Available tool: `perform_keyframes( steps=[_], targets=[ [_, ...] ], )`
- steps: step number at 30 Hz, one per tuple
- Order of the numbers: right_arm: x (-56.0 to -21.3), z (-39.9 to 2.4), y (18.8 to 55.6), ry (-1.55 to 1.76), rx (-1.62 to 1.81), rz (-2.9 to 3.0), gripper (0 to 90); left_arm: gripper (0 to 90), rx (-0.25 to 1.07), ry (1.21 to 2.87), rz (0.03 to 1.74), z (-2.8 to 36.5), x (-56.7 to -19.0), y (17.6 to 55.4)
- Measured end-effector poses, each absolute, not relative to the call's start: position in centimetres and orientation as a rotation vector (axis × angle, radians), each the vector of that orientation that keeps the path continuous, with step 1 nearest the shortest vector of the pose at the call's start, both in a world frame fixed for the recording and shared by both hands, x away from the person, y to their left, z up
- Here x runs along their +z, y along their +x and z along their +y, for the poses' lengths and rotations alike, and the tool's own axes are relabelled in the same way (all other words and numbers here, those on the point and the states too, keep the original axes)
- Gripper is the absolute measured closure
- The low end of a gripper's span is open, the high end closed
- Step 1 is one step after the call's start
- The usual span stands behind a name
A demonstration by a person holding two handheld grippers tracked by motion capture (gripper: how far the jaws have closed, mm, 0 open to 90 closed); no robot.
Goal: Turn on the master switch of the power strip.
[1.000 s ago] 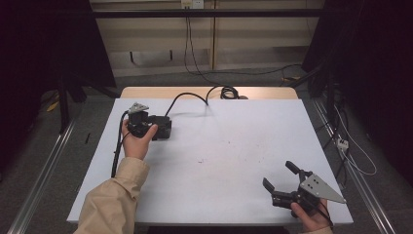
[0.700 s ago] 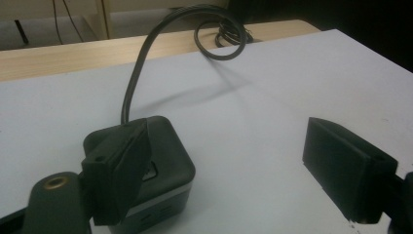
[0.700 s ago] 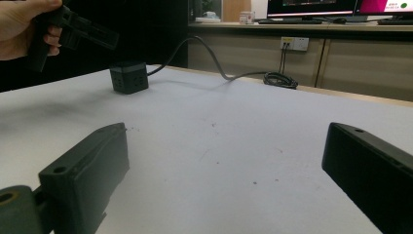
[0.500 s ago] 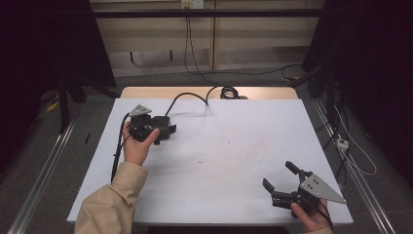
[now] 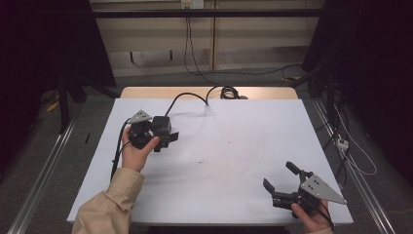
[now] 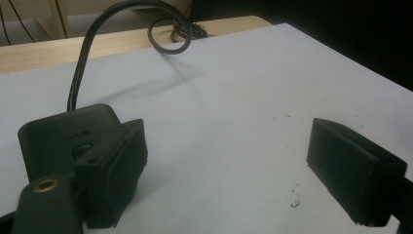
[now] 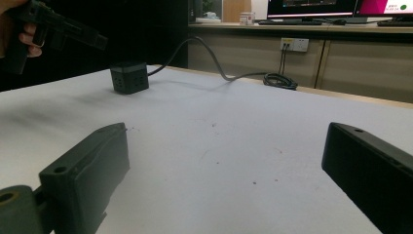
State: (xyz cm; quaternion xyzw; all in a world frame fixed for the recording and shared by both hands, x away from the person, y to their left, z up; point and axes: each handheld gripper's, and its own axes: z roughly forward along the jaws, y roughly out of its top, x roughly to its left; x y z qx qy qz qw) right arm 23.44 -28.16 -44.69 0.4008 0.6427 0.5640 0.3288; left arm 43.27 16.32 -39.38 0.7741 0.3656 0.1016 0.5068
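While jaws spread, black box (image 6: 63, 134) sits just beside left gripper (image 5: 168, 140).

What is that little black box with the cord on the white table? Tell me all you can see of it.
The black box is a small, matt, plastic-looking cube with rounded edges and small holes in one side. It sits flat on the white table near its far left part. A thick black cord runs from it to a coil at the table's far edge. The left gripper is right beside it, its jaws open and nothing between them.
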Motion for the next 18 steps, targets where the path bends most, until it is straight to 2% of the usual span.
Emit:
perform_keyframes(
  steps=[18],
  targets=[
    [-44.7,-28.0,23.4,1.05,1.477,1.688,2.9,12.2,0.224,1.862,0.865,18.0,-40.3,41.1]
  ],
)
